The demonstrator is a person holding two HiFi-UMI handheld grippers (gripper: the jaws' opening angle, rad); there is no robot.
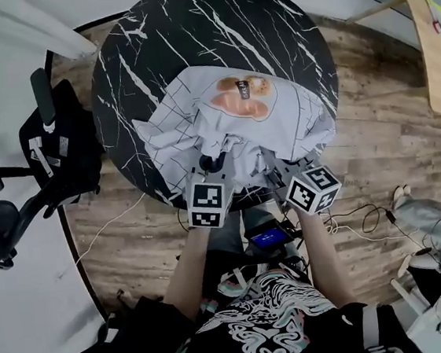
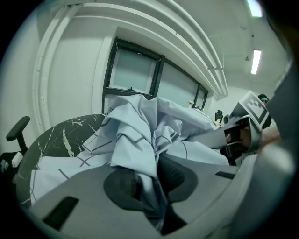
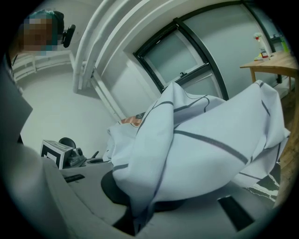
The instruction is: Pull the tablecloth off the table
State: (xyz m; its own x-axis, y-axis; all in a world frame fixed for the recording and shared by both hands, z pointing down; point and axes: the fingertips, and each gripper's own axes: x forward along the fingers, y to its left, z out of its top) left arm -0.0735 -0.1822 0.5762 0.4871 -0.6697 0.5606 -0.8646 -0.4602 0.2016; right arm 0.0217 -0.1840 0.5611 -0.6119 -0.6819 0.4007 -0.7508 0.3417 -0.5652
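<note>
Tablecloth (image 1: 235, 126), pale grey with thin dark grid lines and an orange print (image 1: 245, 96) near its middle, sits crumpled in a heap on the near half of the round black counter (image 1: 150, 45) with white marble veins. The counter's dark top shows beyond the heap and to its left. The cloth's near edge is gathered up off the top and pinched in both grippers, which sit side by side just over the counter's near rim.

The left gripper (image 1: 216, 163) has its jaws almost together, clamped on a thick bunched fold. In the left gripper view the fabric rises from between the dark pads in a peaked mass. The right gripper (image 1: 272, 167) is closed the same way on another fold just beside it. In the right gripper view a wide sheet of cloth billows up from the pinch and fills most of the frame. Between the two grips the cloth sags in short folds.

A black office chair (image 1: 45, 160) stands on the wooden floor (image 1: 133, 245) left of the counter, and cables (image 1: 360, 223) trail across the boards on the right.
</note>
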